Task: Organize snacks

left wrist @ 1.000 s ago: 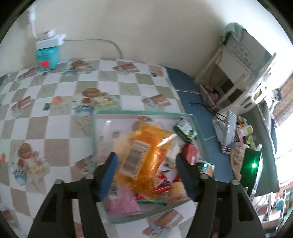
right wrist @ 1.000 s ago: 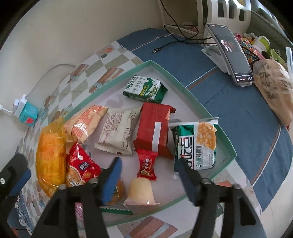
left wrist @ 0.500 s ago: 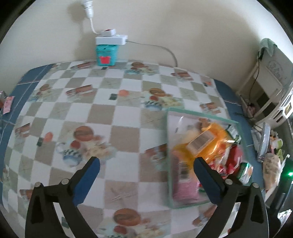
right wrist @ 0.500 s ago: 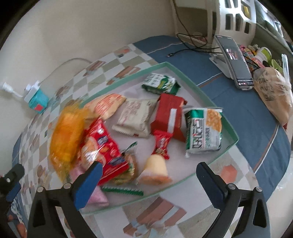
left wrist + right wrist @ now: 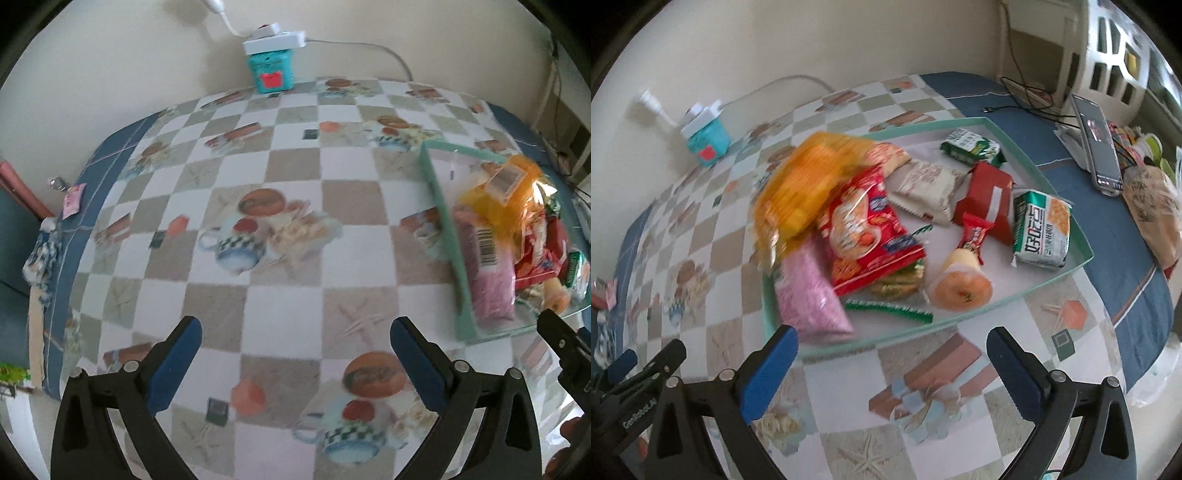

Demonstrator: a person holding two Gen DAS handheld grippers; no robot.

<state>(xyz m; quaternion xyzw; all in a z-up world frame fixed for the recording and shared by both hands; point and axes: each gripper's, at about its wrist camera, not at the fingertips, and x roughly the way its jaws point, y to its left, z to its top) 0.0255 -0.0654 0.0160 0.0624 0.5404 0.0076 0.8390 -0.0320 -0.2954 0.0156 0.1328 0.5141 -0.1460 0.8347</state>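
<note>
Checkered oilcloth printed with teapots and cakes covers the bench (image 5: 280, 291), which stands against a cream wall.

Nearest the cameras are the two tools. The left gripper (image 5: 295, 363) hangs over bare cloth, its blue-padded fingers (image 5: 173, 365) spread wide and holding nothing. The right gripper (image 5: 888, 369) hangs just short of the near rim of the tray (image 5: 964, 317), fingers equally wide apart and empty. Neither tool touches a snack, which suggests a pause between grasps or a finished sort.

Just beyond the right gripper, the mint-green tray holds every snack in view. At its near left corner a pink packet (image 5: 809, 295) lies against the wall, with a green serrated strip (image 5: 890, 308) beside it. A red crisp bag (image 5: 864, 236) leans on the pink packet, and an orange bag (image 5: 805, 177) is heaped above both; this stacking probably reflects limited floor space on that side. A jelly cup (image 5: 964, 284) lies on its side near the front rim, next to a small red candy (image 5: 973, 234).

Further back, flat packs lie singly: a green cracker pack (image 5: 1041, 229), a red box (image 5: 986, 203), a beige wrapper (image 5: 927, 188) and a green biscuit pack (image 5: 971, 149).

Beyond the tray, a teal box (image 5: 707, 142) carrying a white power strip stands at the wall. A phone (image 5: 1097, 144) on a stand occupies the blue cloth to the right.
</note>
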